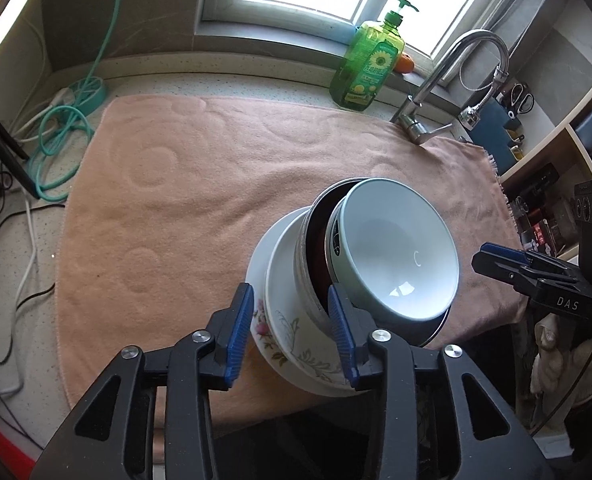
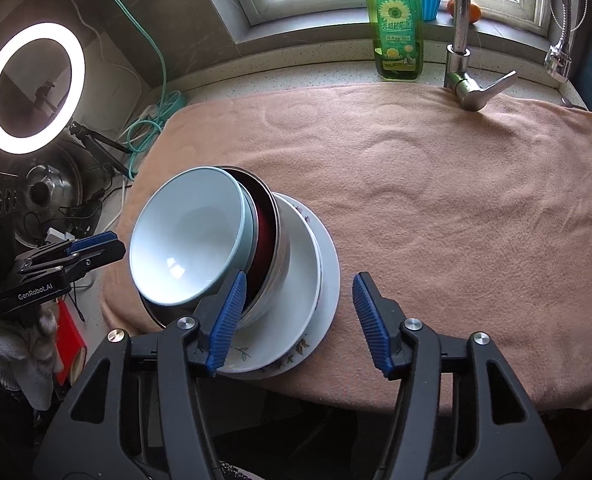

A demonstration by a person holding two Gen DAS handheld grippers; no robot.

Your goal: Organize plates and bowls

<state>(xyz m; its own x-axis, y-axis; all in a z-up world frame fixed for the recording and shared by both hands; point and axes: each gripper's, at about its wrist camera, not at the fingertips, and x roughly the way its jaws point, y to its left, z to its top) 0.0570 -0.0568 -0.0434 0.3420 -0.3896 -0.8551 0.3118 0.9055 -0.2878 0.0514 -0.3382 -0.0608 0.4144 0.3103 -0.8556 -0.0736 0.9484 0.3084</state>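
Note:
A stack of dishes stands on a pink towel [image 1: 196, 184] [image 2: 455, 200]. A floral plate [image 1: 258, 312] [image 2: 329, 280] lies at the bottom. On it sits a white floral bowl [image 1: 292, 320] [image 2: 296, 280], then a steel bowl [image 1: 307, 248] [image 2: 278, 240] with a dark red inside. A pale blue bowl [image 1: 395, 248] [image 2: 184, 240] rests tilted on top. My left gripper [image 1: 292, 332] [image 2: 108, 246] hovers open over the near rim of the stack. My right gripper [image 2: 297, 320] [image 1: 485, 256] is open, its left finger in front of the steel bowl and its right finger clear of the plate.
A green soap bottle [image 1: 367, 64] [image 2: 397, 32] and a faucet [image 1: 447, 80] [image 2: 461, 40] stand at the towel's far edge. Teal cables [image 1: 64, 128] lie left of the towel. A ring light [image 2: 32, 88] glows there. Shelves [image 1: 555, 140] stand beside the faucet.

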